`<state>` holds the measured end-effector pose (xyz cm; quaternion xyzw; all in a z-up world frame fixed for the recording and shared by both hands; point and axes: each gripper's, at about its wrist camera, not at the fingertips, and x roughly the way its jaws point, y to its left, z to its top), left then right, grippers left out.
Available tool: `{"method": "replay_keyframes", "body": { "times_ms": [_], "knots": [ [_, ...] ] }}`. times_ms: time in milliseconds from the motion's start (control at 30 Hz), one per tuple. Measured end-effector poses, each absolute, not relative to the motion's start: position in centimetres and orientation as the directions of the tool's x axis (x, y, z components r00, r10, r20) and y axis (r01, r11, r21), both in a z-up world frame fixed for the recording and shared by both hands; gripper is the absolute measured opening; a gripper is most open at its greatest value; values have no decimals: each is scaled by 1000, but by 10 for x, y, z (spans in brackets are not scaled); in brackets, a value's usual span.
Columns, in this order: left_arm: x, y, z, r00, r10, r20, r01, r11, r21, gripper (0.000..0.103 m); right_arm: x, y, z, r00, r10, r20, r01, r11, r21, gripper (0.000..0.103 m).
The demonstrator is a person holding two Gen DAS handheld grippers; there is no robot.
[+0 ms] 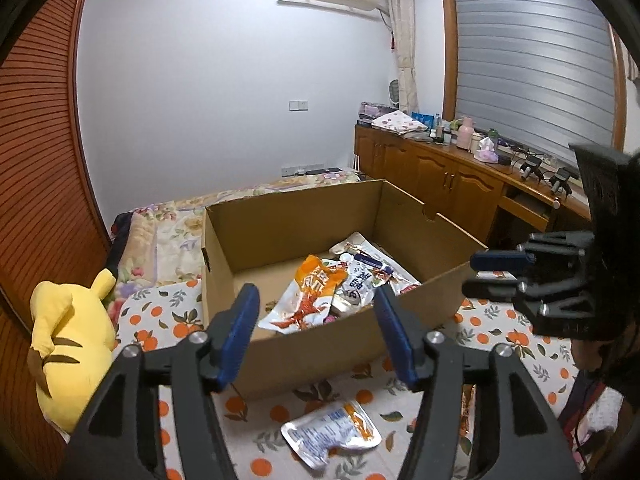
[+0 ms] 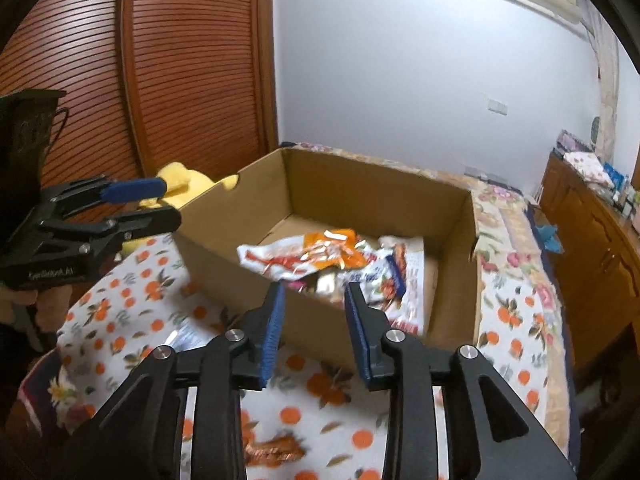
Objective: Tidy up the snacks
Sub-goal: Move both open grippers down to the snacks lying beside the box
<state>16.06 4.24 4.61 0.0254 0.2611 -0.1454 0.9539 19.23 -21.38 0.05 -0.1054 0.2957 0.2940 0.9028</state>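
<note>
Snacks lie in two places: several packets point(image 1: 316, 296) rest loose on the floor of the box point(image 1: 320, 344), toward its near right corner, and at least two remain outside on the bed point(image 2: 132, 280). A silver pouch point(image 1: 332, 432) lies on the orange-print cover just in front of the box's near wall, and a reddish packet point(image 2: 276, 450) lies blurred in the right wrist view, near the bed's front edge. The left gripper point(image 1: 316, 332) hangs before the box's near wall, its jaws open and empty. The right gripper point(image 2: 314, 332) also faces the box, jaws parted with nothing between them. Both sets of jaws being empty, the step in hand is judged to be the interval between a deposit and the next pick. The next move likely calls for lowering one gripper toward a packet on the bed, closing on an edge of it, and lifting it clear of the box's near wall. A yellow plush point(image 1: 68, 344) sits to the left, clear of the work.
</note>
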Motion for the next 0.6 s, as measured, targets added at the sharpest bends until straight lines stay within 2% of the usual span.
{"method": "replay_keyframes", "body": {
  "times_ms": [33,67,100,200,600],
  "knots": [
    [157,42,45,823,-265,-503,290,957,-30,66,188,-215,-4,648,471,-599,-595,804,-12,36],
    [155,42,45,824,-265,-501,287,957,-33,73,185,-217,-8,643,474,-602,-597,802,-6,38],
    [152,41,44,827,-261,-498,282,959,-34,73,182,-218,-12,638,476,-606,-599,801,-1,39],
    [147,42,35,826,-254,-504,272,962,-39,74,172,-220,-28,621,473,-625,-603,798,5,44],
    [133,45,-39,765,-219,-606,232,971,-58,74,153,-232,-92,560,447,-698,-570,819,67,46]
  ]
}}
